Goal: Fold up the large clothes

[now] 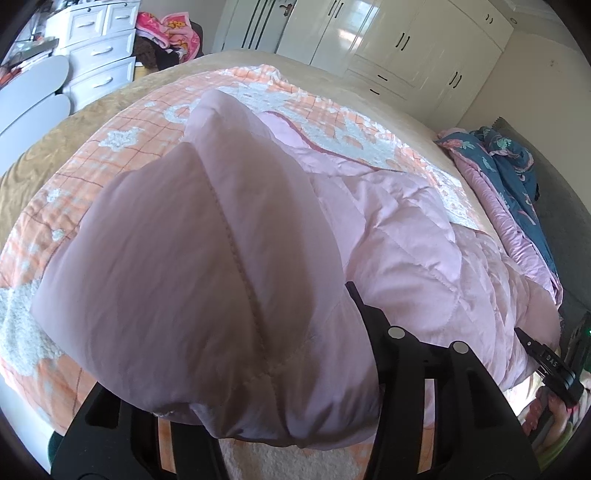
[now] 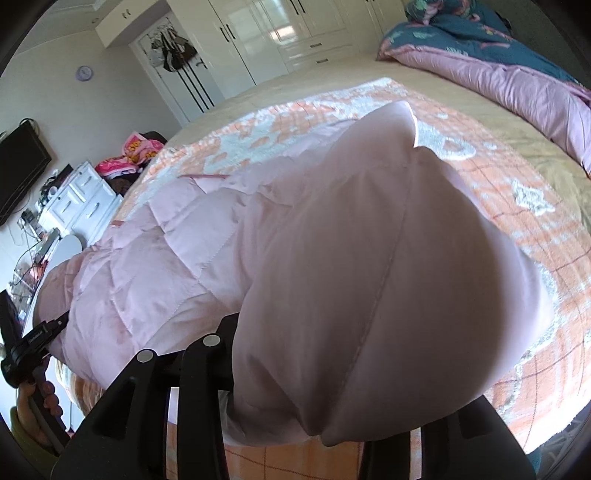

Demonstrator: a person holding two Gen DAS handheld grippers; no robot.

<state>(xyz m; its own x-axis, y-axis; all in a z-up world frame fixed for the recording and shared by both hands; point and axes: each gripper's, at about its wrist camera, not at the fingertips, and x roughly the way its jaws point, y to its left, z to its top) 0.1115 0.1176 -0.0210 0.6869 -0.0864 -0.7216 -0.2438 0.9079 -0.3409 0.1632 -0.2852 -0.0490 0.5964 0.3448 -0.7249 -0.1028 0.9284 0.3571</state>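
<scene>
A puffy pale pink quilted jacket (image 1: 399, 229) lies on the orange checked blanket (image 1: 122, 122) on the bed. One thick fold of it (image 1: 177, 280) bulges up between the fingers of my left gripper (image 1: 255, 350), which is shut on it; only one black finger (image 1: 364, 314) shows, the other is under the cloth. In the right wrist view another fold of the jacket (image 2: 388, 266) fills my right gripper (image 2: 332, 350) in the same way, with one finger (image 2: 221, 339) in sight. Each view shows the other gripper at the jacket's far end, the right gripper (image 1: 550, 365) and the left gripper (image 2: 33, 343).
The bed has a tan sheet (image 2: 461, 88) around the blanket. A blue floral duvet with pink lining (image 2: 498, 62) is heaped along one side. White wardrobes (image 1: 388, 40) stand beyond the bed, and a white dresser (image 1: 99, 48) with pink clothes (image 1: 170, 33) beside it.
</scene>
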